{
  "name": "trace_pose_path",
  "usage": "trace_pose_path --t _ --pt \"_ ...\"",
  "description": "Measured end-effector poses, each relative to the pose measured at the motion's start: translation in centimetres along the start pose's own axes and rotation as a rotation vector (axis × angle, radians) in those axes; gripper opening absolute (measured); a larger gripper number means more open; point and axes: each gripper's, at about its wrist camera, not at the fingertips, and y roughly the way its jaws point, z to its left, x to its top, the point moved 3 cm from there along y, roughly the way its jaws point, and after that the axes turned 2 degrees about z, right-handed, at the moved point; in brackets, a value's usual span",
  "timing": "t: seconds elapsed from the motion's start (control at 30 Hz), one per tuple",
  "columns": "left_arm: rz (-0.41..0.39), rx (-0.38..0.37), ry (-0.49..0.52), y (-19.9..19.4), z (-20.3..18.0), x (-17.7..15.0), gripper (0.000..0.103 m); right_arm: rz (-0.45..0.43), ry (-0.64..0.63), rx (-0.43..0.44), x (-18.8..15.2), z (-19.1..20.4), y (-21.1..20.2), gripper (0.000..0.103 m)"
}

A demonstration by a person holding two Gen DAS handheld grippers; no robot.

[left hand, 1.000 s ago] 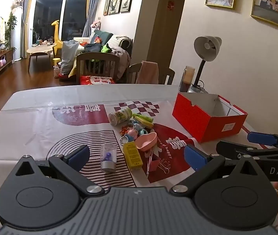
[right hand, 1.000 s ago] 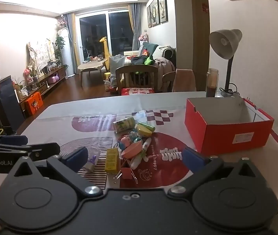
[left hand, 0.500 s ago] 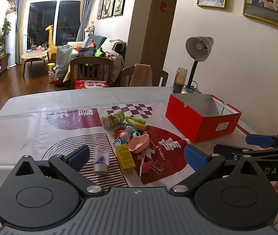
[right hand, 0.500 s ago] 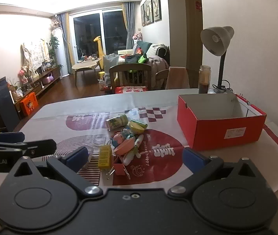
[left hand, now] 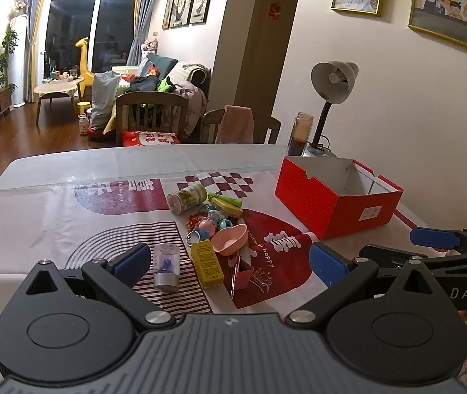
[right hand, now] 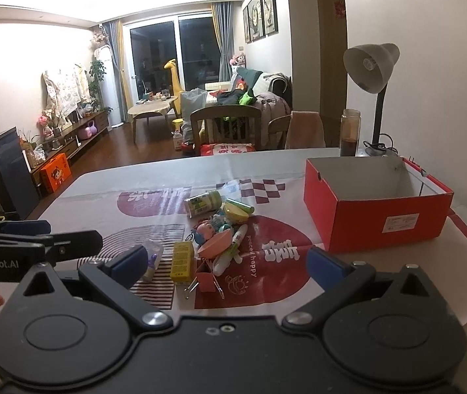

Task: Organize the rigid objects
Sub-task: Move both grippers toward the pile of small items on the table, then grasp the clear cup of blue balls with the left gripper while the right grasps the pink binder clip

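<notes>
Clutter awaiting sorting

Heap [left hand: 215, 229] lies mid-worktop; red box [left hand: 335, 193] stands empty beside it. Left tool [left hand: 230, 259] and right tool [right hand: 225, 261]: both wide, holding nothing. Risk: vial [left hand: 166, 267] may roll if nudged. Legible: "GenRobot.AI", "DAS", "happy".

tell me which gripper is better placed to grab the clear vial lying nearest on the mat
Left, probably. The clear vial lies just beyond the left gripper's open jaws, near its left finger. From the right gripper it sits off to the far left.
</notes>
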Motion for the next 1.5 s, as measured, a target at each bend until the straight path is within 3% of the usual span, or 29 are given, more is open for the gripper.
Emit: trace_pose_path --t 0.33,0.5,0.93,1.5 --pt "0.022 0.017 -0.019 1.1 0.5 0.2 0.103 0.024 -0.06 0.056 0.1 0.6 1.1 0.103" --pt "-0.001 0.065 -0.027 1.7 1.4 0.7 0.103 0.027 -0.086 0.071 0.3 0.8 2.1 0.103" --pt "0.007 0.13 -0.052 6.9 4.5 1.3 0.103 0.091 -0.119 0.103 -0.3 1.1 7.9 0.102" --pt "0.15 0.186 -0.048 16.0 7.9 -3.0 0.103 0.208 -0.216 0.082 -3.0 2.9 16.3 0.091"
